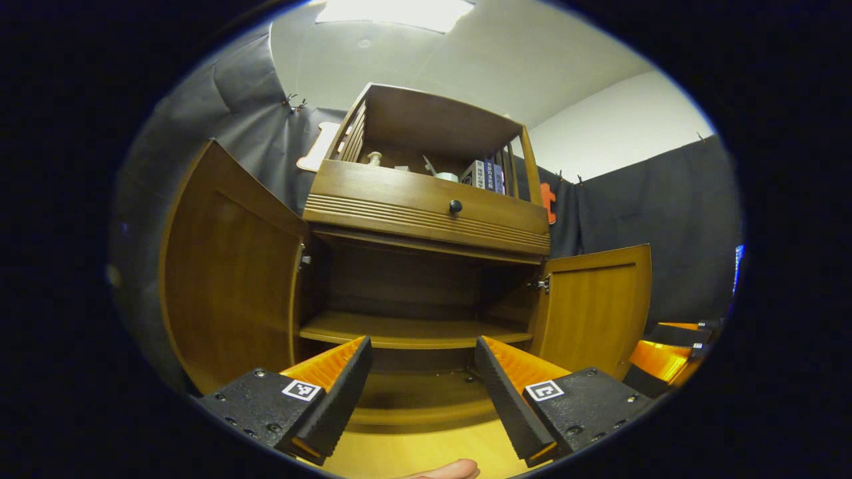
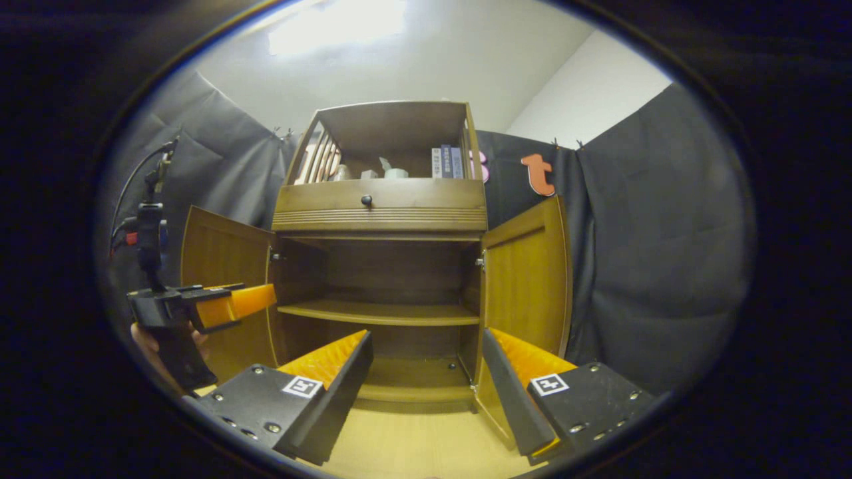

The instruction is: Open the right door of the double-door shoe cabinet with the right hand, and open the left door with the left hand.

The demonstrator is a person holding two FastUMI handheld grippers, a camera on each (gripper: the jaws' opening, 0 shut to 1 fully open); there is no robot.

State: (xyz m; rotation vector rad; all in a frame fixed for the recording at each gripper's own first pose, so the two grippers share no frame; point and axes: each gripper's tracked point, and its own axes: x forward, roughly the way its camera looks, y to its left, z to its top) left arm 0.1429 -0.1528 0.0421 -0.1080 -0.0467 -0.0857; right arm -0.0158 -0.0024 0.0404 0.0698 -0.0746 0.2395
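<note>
Presently: one double-door shoe cabinet (image 2: 379, 206), wooden, standing straight ahead of both tools, both lower doors swung outward. Left door (image 1: 229, 293) stands wide open on its vertical hinge edge, leaf angled away to the left; right door (image 2: 526, 279) likewise open, leaf turned out to the right, its free edge nearest the right gripper (image 2: 426, 366). Interior: one shelf (image 2: 379, 313) across the middle, bare as far as I can see; drawer with a dark round knob (image 1: 455, 206) above; books and small items in the open top compartment. Left gripper (image 1: 423, 369): jaws spread wide, holding nothing, aimed at the centre opening, clear of both doors. Right gripper: jaws also wide, empty, its right finger seen close against the lower edge of the right door, contact not certain. Left tool also seen from the right gripper view, held in a hand (image 2: 143, 339) just in front of the left door. Judgement: opening appears complete; each gripper sits on its own door's side, so any remaining move is a plain retreat.
</note>
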